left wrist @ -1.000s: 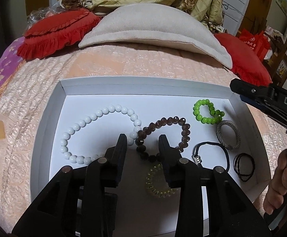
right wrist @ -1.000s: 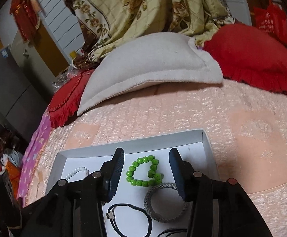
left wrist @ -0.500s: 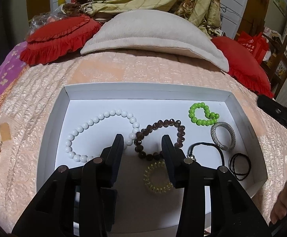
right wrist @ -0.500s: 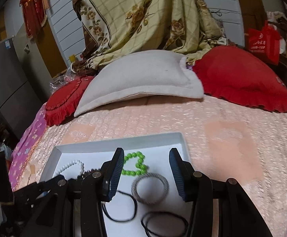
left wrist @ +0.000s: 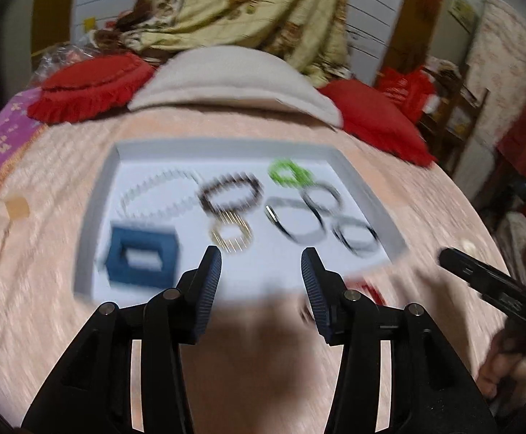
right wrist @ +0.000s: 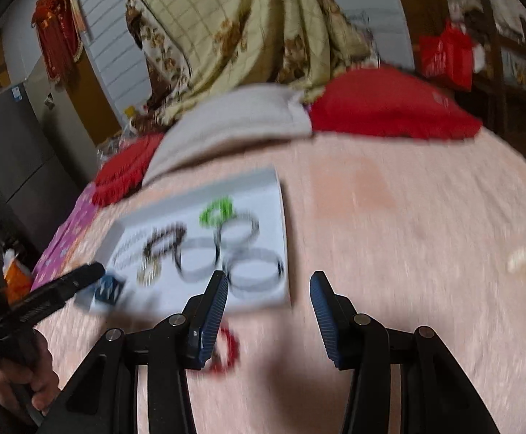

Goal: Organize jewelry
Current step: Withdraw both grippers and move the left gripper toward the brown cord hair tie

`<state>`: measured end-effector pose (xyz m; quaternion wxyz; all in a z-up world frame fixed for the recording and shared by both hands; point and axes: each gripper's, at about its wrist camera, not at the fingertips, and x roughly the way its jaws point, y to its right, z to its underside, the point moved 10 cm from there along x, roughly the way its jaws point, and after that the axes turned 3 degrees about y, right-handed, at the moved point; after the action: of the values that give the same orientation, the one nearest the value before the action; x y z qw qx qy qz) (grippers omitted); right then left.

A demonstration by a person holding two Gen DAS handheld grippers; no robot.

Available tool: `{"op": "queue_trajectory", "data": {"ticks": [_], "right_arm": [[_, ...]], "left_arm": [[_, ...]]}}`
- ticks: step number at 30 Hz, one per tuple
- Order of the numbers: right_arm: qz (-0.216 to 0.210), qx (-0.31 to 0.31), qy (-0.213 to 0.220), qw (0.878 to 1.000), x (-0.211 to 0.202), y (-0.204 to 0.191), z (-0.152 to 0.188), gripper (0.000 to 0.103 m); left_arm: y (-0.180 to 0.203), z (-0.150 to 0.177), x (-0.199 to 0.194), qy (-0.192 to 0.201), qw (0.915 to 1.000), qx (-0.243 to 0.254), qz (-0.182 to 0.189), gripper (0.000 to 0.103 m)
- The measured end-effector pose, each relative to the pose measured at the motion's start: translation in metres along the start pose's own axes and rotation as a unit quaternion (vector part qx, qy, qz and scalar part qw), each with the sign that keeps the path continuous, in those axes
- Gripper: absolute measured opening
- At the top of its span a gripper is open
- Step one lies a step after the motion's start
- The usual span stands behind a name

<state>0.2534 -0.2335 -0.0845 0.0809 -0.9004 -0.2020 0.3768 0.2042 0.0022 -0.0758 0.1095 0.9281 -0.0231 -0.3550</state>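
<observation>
White tray (left wrist: 371, 195) w/ bracelets, long axis left-right; left tool (left wrist: 261, 282) opening, right tool (right wrist: 268, 303) apart, both empty.

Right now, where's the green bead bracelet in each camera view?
Left wrist: green bead bracelet near the white tray's far wall, right of centre, blurred.
Right wrist: green bead bracelet left of centre, near the tray's far right corner.
Shared landmark: the brown bead bracelet to its left.

A shallow white cardboard tray (left wrist: 96, 195) lies on a peach quilted bed cover (left wrist: 64, 325). Inside: bright green bead bracelet (left wrist: 287, 173), dark brown bead bracelet (left wrist: 231, 195), blue square box (left wrist: 140, 256). Red frilled cushions (left wrist: 89, 86) behind.
</observation>
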Motion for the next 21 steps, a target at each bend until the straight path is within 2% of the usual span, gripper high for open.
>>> {"op": "queue_trajectory", "data": {"ticks": [3,5,12,15,17,19,21], "right_arm": [[0.011,-0.028,-0.021,0.999,-0.003,0.001,0.025,0.045],[0.022,-0.051,-0.037,0.998,-0.001,0.003,0.039,0.046],[0.02,-0.045,-0.065,0.997,0.01,0.013,0.051,0.046],[0.019,-0.045,-0.076,0.996,0.014,0.013,0.054,0.046],[0.021,-0.052,-0.085,0.995,0.017,0.01,0.058,0.046],[0.022,-0.058,-0.088,0.994,0.018,0.006,0.059,0.046],[0.019,-0.06,-0.085,0.994,0.018,0.003,0.057,0.046]], "left_arm": [[0.018,0.033,0.004,-0.035,0.9991,0.014,0.02,0.045],[0.024,0.047,0.017,-0.056,0.9981,0.022,0.01,0.045],[0.038,0.047,0.049,-0.063,0.9974,0.033,-0.006,0.045],[0.027,0.049,0.06,-0.073,0.996,0.033,-0.041,0.044],[0.024,0.048,0.06,-0.069,0.995,0.043,-0.058,0.04],[0.021,0.05,0.057,-0.07,0.9919,0.069,-0.08,0.024],[0.017,0.056,0.048,-0.075,0.9904,0.077,-0.087,0.019]]}}
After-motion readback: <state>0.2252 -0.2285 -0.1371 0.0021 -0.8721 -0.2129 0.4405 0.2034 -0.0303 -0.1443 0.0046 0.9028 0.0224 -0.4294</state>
